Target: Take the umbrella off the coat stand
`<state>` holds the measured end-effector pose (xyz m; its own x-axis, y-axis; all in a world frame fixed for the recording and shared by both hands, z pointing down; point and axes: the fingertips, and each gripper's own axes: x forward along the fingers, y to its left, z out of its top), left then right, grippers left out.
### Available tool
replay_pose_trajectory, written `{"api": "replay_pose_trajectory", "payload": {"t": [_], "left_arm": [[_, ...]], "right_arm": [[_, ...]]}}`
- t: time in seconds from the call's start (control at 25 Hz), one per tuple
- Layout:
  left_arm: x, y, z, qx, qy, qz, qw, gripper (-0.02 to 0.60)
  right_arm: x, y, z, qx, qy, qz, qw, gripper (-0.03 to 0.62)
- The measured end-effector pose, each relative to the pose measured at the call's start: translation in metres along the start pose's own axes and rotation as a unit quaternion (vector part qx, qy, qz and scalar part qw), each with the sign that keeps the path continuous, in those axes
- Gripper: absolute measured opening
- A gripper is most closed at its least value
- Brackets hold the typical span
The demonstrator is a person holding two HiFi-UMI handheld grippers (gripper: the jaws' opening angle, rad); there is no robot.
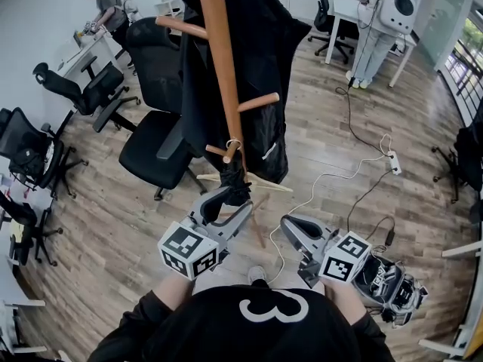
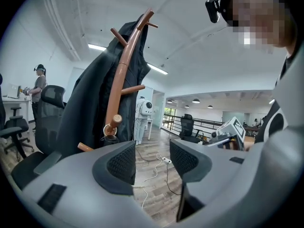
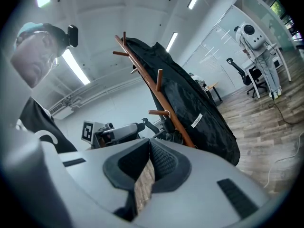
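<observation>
So the wooden coat stand (image 1: pixel 219 59) has a big black coat (image 1: pixel 264 44) draped over it. Down in front of it, the left gripper (image 1: pixel 226 208) has its jaws spread wide with only floor showing between them, and the right gripper (image 1: pixel 293 231) hangs off to the side with its jaws pressed together on nothing. The small folded black umbrella (image 1: pixel 235 181) hangs by its loop (image 1: pixel 234 143) from a low peg (image 1: pixel 217 151), right above the left gripper's tips and off toward its left jaw rather than in the gap.
</observation>
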<state>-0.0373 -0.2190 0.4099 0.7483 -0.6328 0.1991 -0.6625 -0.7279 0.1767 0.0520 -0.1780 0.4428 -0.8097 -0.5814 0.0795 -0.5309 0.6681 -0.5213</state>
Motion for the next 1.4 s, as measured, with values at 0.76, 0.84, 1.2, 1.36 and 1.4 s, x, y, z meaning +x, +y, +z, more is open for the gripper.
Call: {"api": "replay_pose_trajectory", "payload": {"t": [0.76, 0.84, 1.2, 1.36, 1.4], "left_arm": [[0.042, 0.073, -0.027, 0.044, 0.035, 0.129, 0.99, 0.275], [0.045, 0.081, -0.029, 0.04, 0.034, 0.142, 0.9885, 0.275], [0.061, 0.105, -0.043, 0.052, 0.05, 0.17, 0.9827, 0.275], [0.069, 0.107, -0.05, 0.051, 0.053, 0.172, 0.9824, 0.273], [0.07, 0.108, -0.052, 0.048, 0.053, 0.174, 0.9821, 0.273]], "right_arm": [[-0.016, -0.025, -0.004, 0.017, 0.011, -0.021, 1.0, 0.026], [-0.016, -0.027, -0.004, 0.019, 0.013, -0.022, 0.999, 0.026], [-0.01, -0.034, -0.002, 0.017, 0.023, -0.024, 0.999, 0.026], [-0.01, -0.039, -0.008, 0.023, 0.029, -0.027, 0.999, 0.026], [-0.009, -0.041, -0.008, 0.025, 0.03, -0.03, 0.999, 0.026]]}}
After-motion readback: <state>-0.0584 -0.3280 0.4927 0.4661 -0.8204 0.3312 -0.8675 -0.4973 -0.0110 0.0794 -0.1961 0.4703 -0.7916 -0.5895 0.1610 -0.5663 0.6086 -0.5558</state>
